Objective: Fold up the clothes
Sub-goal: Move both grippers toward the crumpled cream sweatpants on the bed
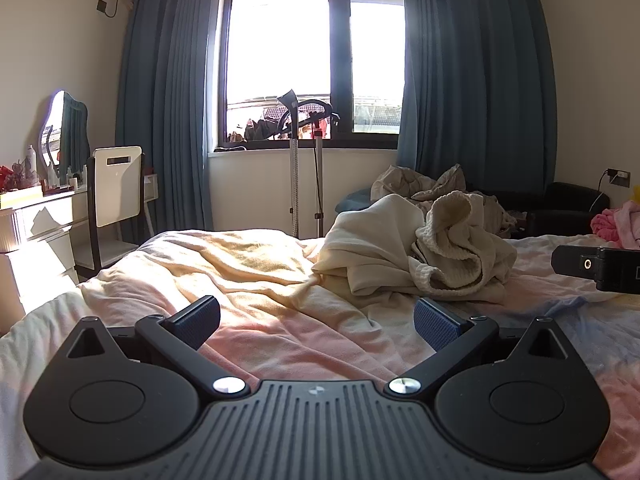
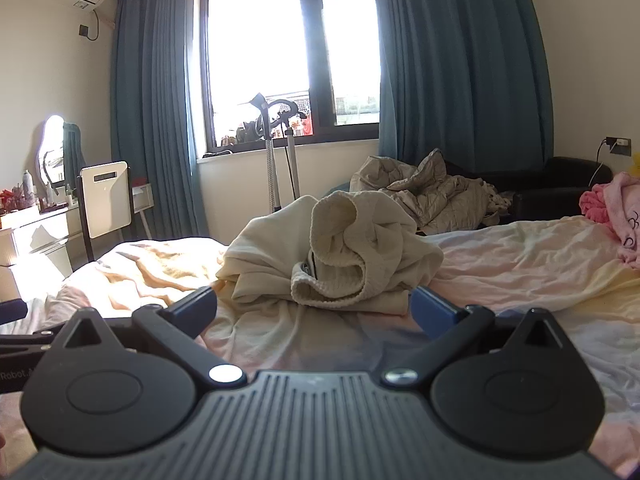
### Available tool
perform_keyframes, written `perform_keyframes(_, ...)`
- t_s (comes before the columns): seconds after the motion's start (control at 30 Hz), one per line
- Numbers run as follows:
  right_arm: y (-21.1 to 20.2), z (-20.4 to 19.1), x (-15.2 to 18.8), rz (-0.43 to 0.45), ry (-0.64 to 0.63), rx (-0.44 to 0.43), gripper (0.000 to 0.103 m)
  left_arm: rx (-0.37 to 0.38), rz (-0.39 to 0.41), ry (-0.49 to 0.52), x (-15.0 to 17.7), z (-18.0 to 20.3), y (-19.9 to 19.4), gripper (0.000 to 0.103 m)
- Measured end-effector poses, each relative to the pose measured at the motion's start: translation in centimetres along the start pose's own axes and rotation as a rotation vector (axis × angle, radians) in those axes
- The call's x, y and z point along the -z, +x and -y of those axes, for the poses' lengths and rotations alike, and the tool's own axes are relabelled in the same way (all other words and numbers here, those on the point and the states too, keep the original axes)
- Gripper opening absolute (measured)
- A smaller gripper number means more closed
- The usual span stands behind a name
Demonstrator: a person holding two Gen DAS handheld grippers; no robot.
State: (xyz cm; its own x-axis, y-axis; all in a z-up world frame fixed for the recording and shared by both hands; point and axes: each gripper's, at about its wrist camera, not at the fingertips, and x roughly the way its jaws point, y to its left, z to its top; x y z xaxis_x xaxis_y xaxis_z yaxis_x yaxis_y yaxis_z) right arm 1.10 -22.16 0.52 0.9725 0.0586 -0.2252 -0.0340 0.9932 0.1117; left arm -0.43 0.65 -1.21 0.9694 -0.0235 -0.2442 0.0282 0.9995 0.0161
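Cream garment [image 2: 336, 252], crumpled in a heap mid-bed, lies just ahead of the right claw [image 2: 312, 308], spread wide and empty. Only the left view shows it off to the right, bare sheet [image 1: 260, 280] before the equally wide, empty left claw [image 1: 316, 320]. Its folds hide sleeves and hem.

Heap of clothes [image 2: 336, 256] on bed [image 2: 520, 264], chair [image 2: 106, 204] left, window [image 2: 292, 52] behind.

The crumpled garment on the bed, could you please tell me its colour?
Cream, off-white; the garment shows best in the right wrist view.
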Motion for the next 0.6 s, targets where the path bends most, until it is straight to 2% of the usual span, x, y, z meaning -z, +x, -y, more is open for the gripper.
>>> perform_keyframes(0.17, -0.14, 0.04, -0.12, 0.007, 0.008, -0.018, 0.103, 0.021, -0.020, -0.047, 0.28, -0.46, 0.14, 0.103)
perform_keyframes(0.43, 0.08, -0.43, 0.37, -0.022, -0.046, -0.006, 0.103, 0.068, -0.052, -0.061, 0.33, -0.40, 0.15, 0.103)
perform_keyframes(0.6, -0.55, -0.10, -0.02, 0.007, -0.034, 0.009, 0.103, 0.087, -0.073, -0.046, 0.43, -0.06, 0.15, 0.103)
